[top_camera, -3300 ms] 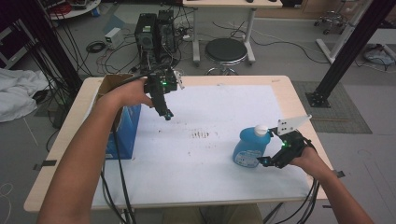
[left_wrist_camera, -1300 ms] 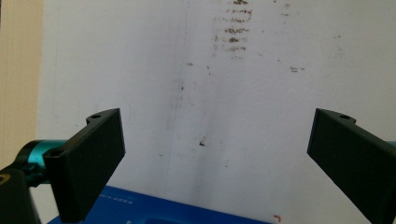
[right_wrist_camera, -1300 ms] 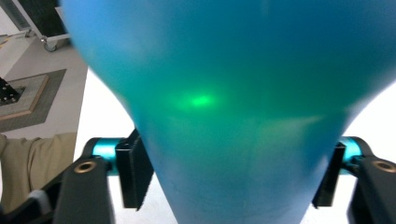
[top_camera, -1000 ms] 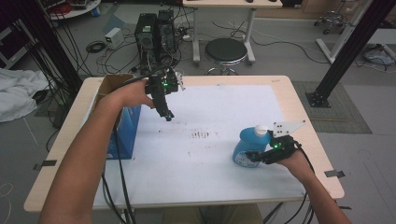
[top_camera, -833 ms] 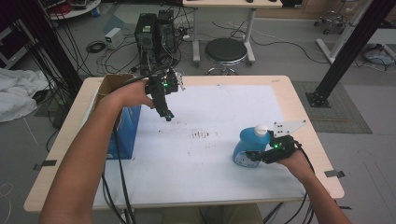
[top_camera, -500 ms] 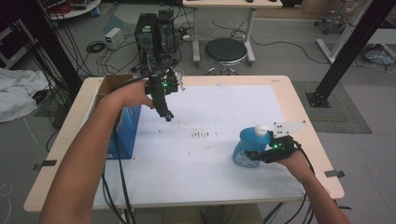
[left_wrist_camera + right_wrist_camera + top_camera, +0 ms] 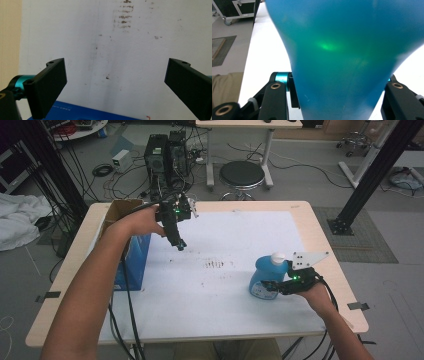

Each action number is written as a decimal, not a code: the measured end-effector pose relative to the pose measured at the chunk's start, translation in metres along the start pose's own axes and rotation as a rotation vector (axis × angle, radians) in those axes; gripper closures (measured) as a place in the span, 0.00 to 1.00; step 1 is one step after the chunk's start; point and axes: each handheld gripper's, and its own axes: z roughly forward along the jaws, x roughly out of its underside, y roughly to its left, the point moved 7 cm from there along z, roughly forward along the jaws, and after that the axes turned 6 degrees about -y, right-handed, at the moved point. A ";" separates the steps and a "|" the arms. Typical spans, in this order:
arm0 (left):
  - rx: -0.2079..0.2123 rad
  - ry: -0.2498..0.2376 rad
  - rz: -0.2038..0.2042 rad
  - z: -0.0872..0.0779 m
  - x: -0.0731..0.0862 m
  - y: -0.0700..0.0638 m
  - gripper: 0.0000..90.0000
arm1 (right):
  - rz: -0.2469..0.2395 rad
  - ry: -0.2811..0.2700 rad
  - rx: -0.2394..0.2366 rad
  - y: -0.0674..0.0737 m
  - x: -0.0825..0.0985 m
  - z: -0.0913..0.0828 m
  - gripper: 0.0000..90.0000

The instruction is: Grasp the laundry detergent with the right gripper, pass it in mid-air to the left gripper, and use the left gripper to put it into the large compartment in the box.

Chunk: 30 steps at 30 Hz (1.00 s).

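A blue bottle (image 7: 263,276) with a white cap (image 7: 277,256) stands upright on the white sheet (image 7: 225,295) at the right of the table. My right gripper (image 7: 272,288) is shut low on its body from the right side. In the right gripper view the bottle (image 7: 342,50) sits between the jaws of the right gripper (image 7: 339,100), one on each flank. My left gripper (image 7: 178,243) hangs above the sheet's left part, pointing down. The left gripper (image 7: 115,85) is open wide, with nothing between its jaws.
A blue box (image 7: 134,262) stands at the table's left edge, beside an open cardboard box (image 7: 119,209); the blue box's top (image 7: 82,115) lies just under my left gripper. Brown stains (image 7: 216,264) mark the sheet's middle. Cables trail from both grippers.
My right gripper has shifted slightly left, closer around the bottle, since the oldest frame. The left gripper and the bottle have stayed put.
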 end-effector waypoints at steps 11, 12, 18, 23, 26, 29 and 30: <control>0.001 -0.022 0.018 -0.010 -0.007 -0.011 0.05 | -0.054 0.021 0.029 0.015 -0.030 -0.013 0.51; 0.001 -0.023 0.021 -0.011 -0.007 -0.012 0.05 | -0.059 0.024 0.033 0.017 -0.033 -0.014 0.51; 0.000 -0.033 0.018 -0.017 -0.008 -0.019 0.05 | -0.088 0.035 0.041 0.030 -0.056 -0.017 0.51; 0.003 -0.032 0.025 -0.023 -0.011 -0.028 0.05 | -0.095 0.017 0.025 0.035 -0.077 -0.013 0.51; 0.006 -0.037 0.034 -0.027 -0.015 -0.036 0.05 | -0.091 0.006 0.004 0.035 -0.085 -0.008 0.51; 0.011 -0.029 0.048 -0.032 -0.019 -0.042 0.05 | -0.086 0.011 -0.018 0.031 -0.089 0.000 0.51; 0.014 -0.030 0.055 -0.033 -0.021 -0.043 0.05 | -0.086 0.017 -0.024 0.030 -0.090 0.003 0.51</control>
